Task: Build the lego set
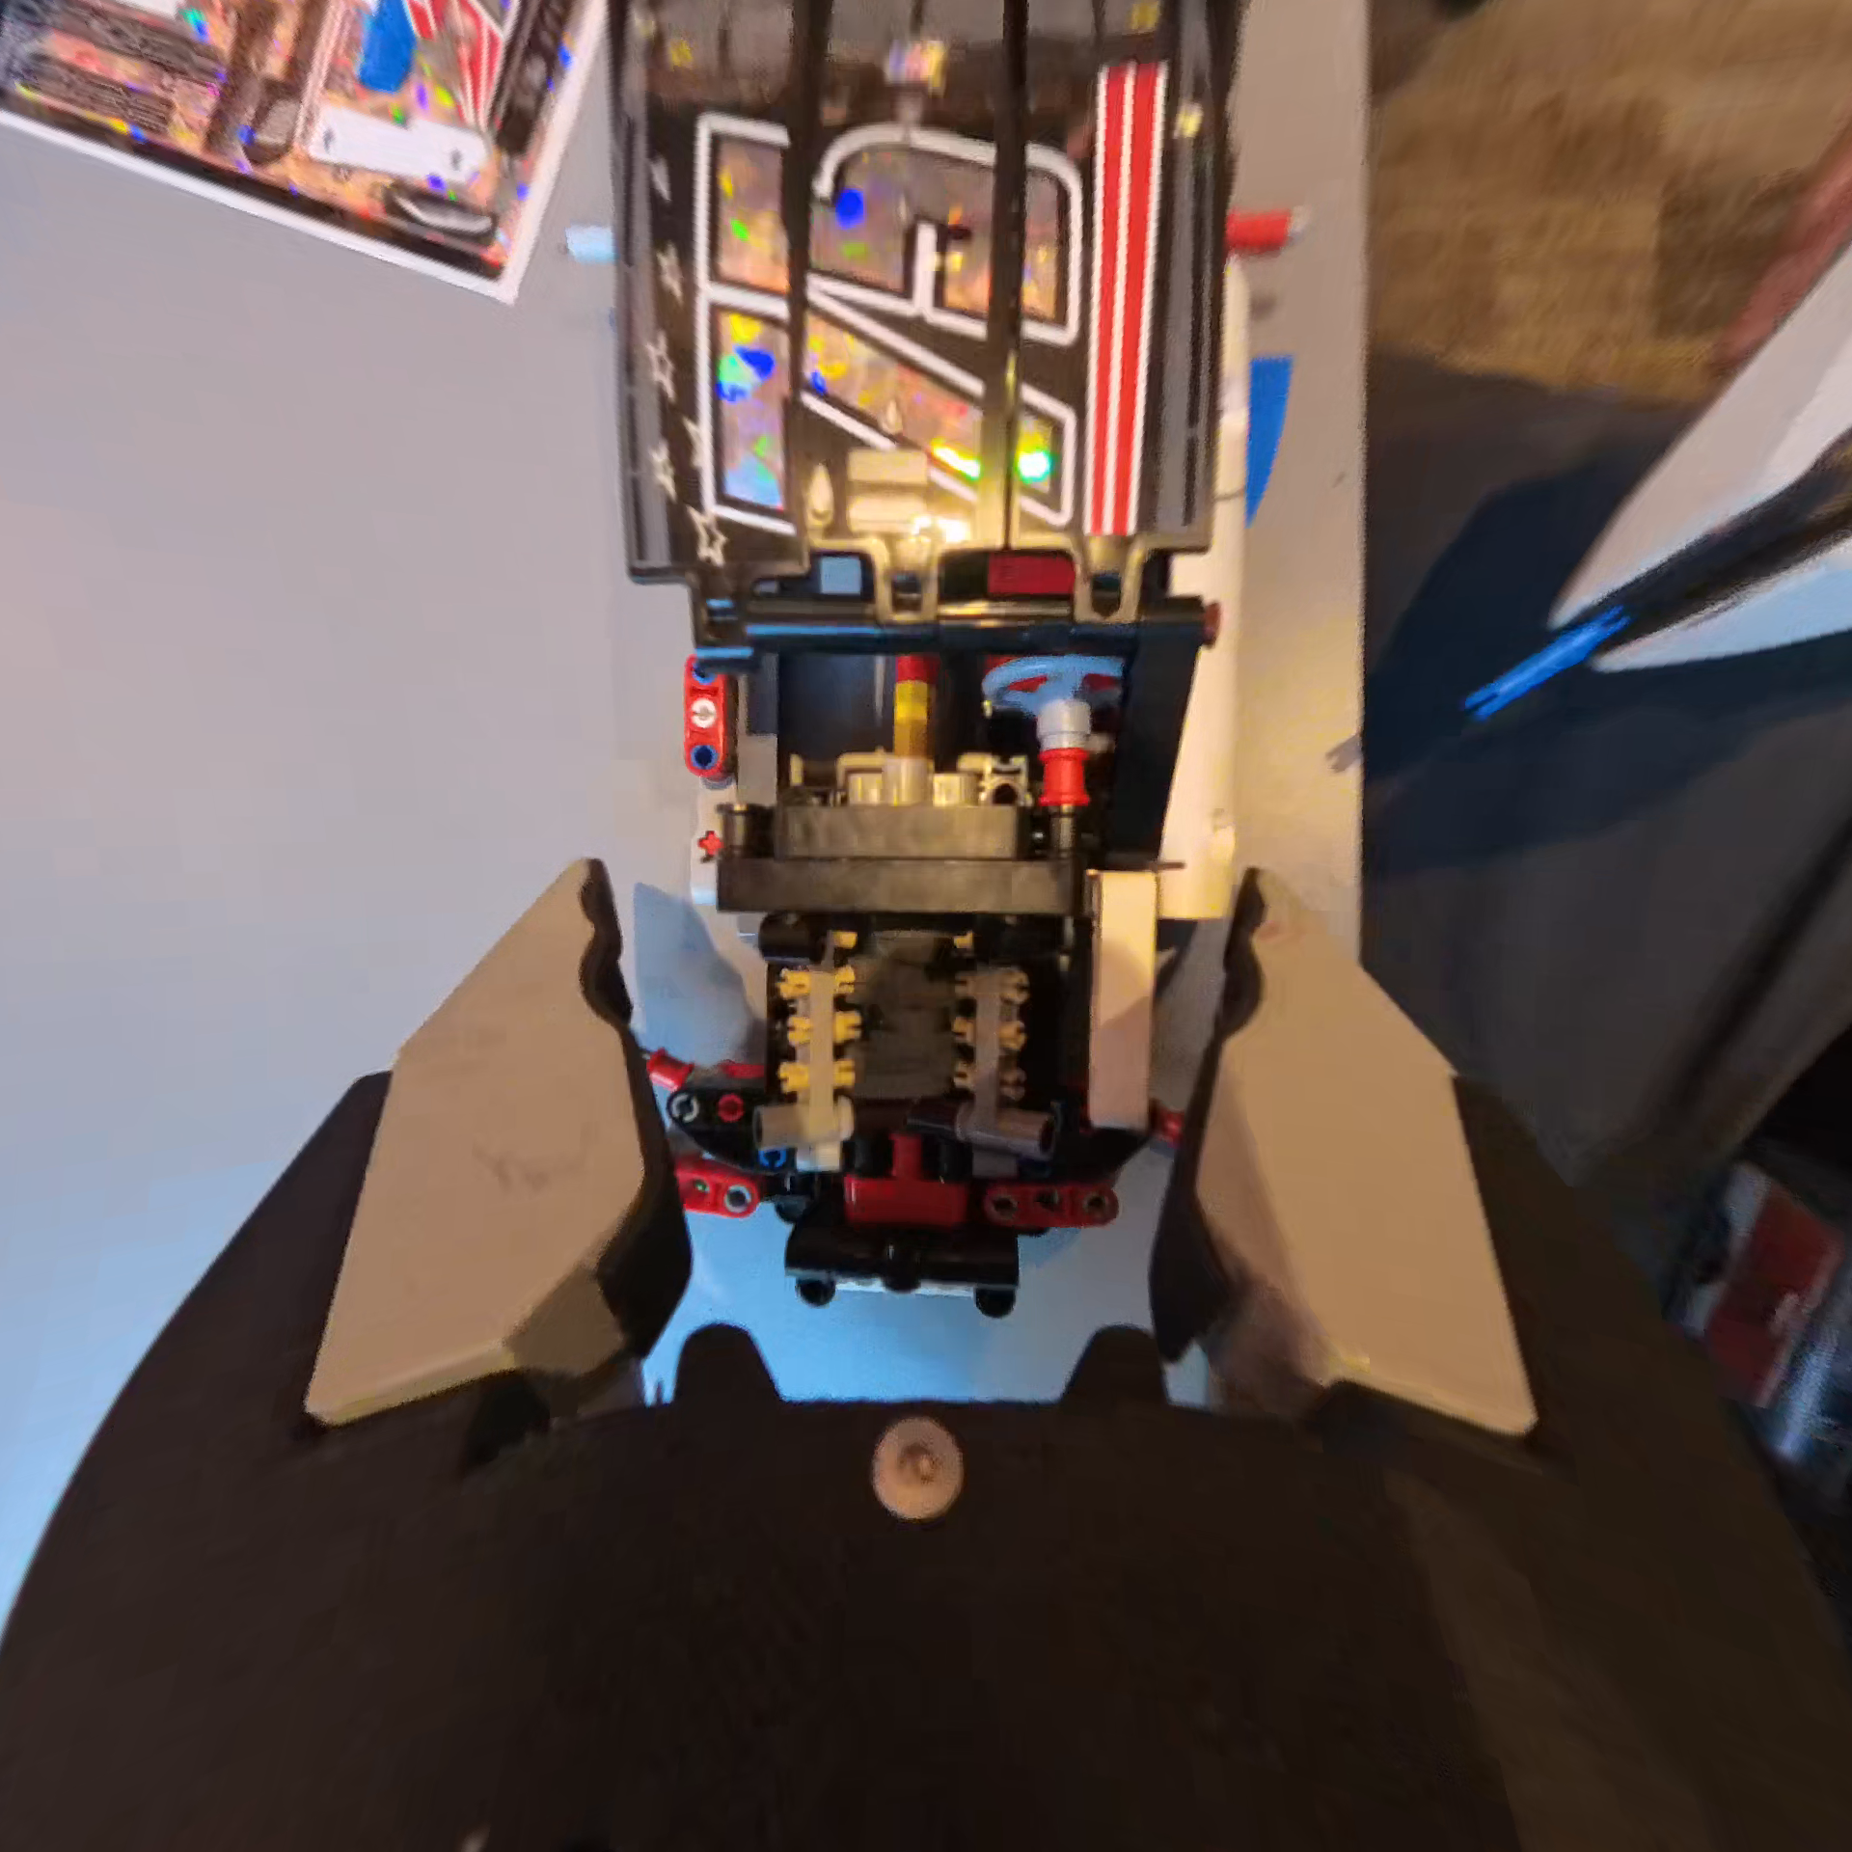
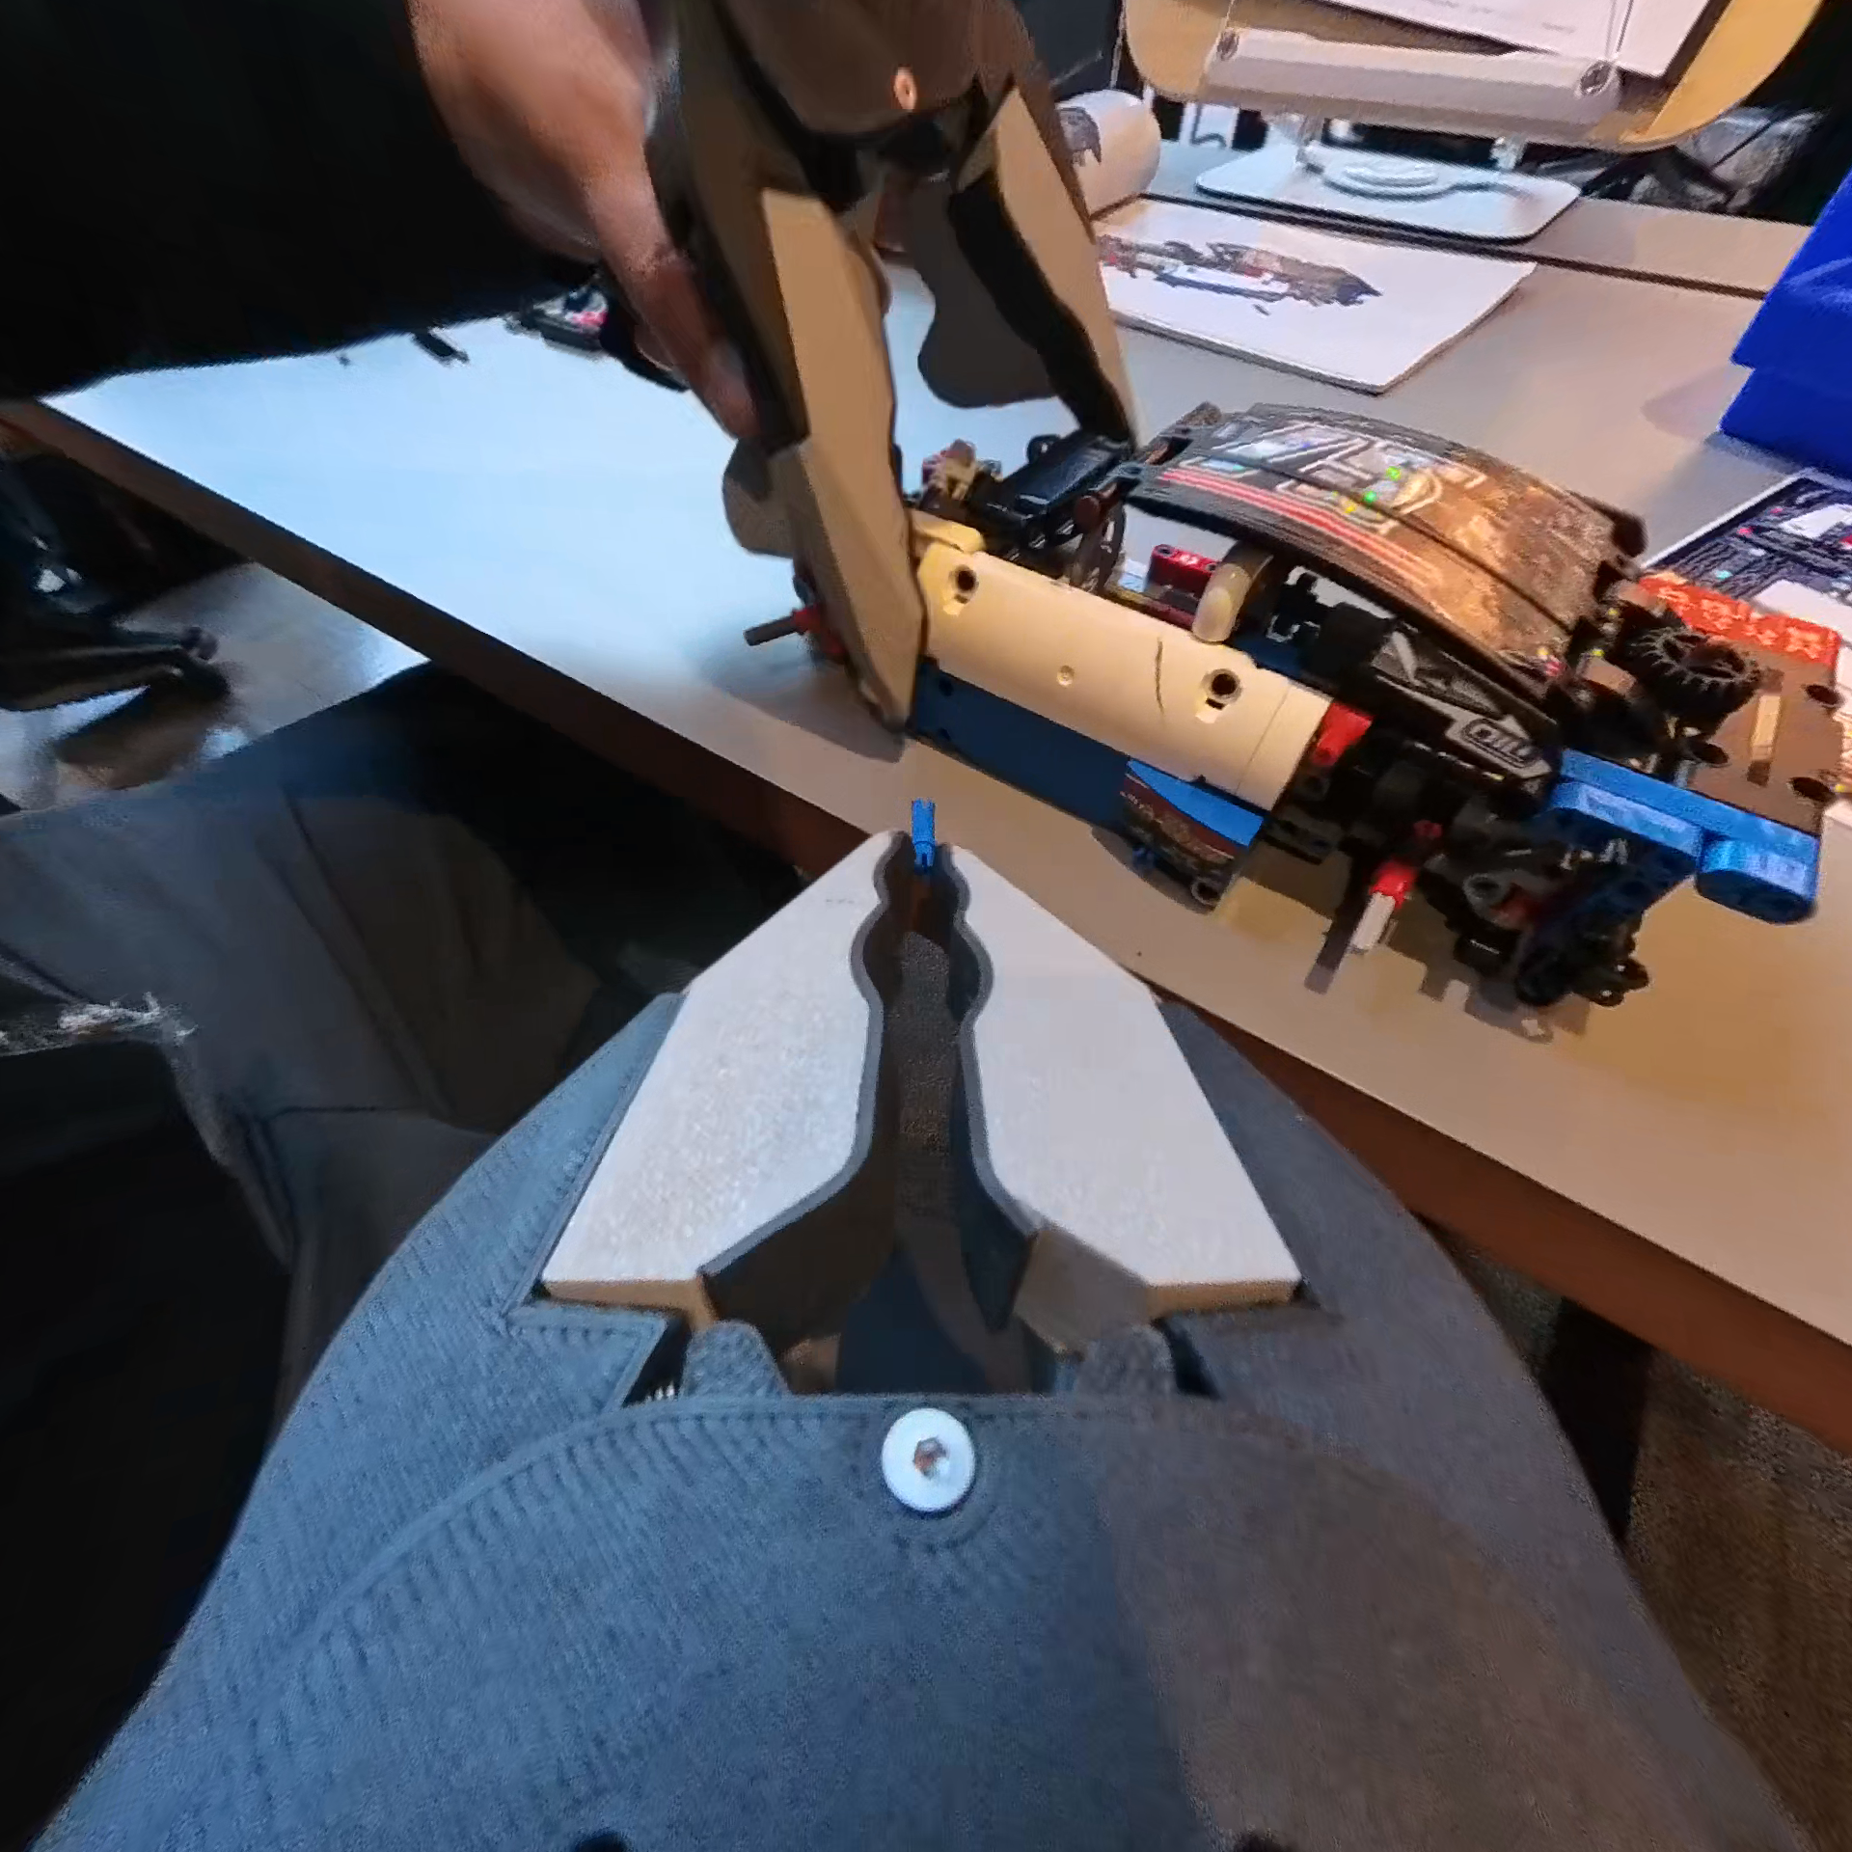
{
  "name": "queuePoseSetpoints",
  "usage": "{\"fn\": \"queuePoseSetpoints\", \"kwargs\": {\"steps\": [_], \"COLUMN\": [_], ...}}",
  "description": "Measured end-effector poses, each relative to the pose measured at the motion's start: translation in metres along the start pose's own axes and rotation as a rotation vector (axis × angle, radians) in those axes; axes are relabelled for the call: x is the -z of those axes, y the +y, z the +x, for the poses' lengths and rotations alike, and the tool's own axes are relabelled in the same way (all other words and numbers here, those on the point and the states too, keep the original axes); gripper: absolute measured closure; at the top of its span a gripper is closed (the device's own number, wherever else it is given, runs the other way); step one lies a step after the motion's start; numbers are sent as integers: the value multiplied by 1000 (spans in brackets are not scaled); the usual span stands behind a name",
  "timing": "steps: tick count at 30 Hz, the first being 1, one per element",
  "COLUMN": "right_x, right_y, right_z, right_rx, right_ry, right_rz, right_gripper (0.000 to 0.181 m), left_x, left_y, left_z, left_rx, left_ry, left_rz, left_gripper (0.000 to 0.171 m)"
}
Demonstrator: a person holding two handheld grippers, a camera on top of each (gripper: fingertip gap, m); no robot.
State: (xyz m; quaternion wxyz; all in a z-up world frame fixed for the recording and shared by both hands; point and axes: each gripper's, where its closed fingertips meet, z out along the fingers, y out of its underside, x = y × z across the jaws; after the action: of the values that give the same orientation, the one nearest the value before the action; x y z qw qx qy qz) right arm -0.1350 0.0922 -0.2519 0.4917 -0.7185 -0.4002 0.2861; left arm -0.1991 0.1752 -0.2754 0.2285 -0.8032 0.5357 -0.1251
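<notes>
A partly built lego car (image 1: 917,872) with a black holographic roof, white side panels and a blue rear lies on the grey table (image 2: 481,481) near its front edge. My left gripper (image 1: 922,902) is open and straddles the car's engine end; its right finger lies close against a white panel. It also shows in the right wrist view (image 2: 1002,561), held by a hand. My right gripper (image 2: 920,852) is shut on a small blue pin (image 2: 920,814), off the table edge, just in front of the car's side (image 2: 1102,671). The blue pin also shows in the left wrist view (image 1: 1538,656).
An instruction booklet (image 2: 1303,291) lies behind the car and also shows in the left wrist view (image 1: 301,120). A blue box (image 2: 1804,331) stands at the right and a monitor stand (image 2: 1403,190) at the back. A person's lap (image 2: 351,902) is below the table edge.
</notes>
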Motion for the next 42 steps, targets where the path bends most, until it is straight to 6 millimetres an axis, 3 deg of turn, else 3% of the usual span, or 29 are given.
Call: {"fn": "queuePoseSetpoints", "kwargs": {"steps": [3, 7, 15, 20, 29, 36, 42], "right_x": [-4, -11, 0, 9, -3, 16, 14], "right_y": [-2, 3, 4, -1, 41, 35, 25], "right_z": [2, -2, -3, -5, 2, 2, -6], "right_rx": [-36, -11, 31, 66, -44, -44, 33], "right_ry": [26, 72, 202, 287, 412, 437, 433], "right_rz": [25, -12, 3, 27, 117, 201, 208], "right_gripper": [179, 179, 179, 179, 179, 179, 179], "left_x": [-12, -12, -6, -7, -11, -14, -16], "left_y": [5, 2, -9, -10, -17, -25, -28], "left_z": [7, 8, 18, 19, 25, 38, 39], "left_rx": [-18, -20, 87, 89, 143, 107, 92], "left_ry": [21, 32, 110, 67, 26, 49, 61], "left_rz": [-51, -37, 32, 49, 63, 50, 59], "left_gripper": [59, 63, 63, 65, 66, 66, 66]}}
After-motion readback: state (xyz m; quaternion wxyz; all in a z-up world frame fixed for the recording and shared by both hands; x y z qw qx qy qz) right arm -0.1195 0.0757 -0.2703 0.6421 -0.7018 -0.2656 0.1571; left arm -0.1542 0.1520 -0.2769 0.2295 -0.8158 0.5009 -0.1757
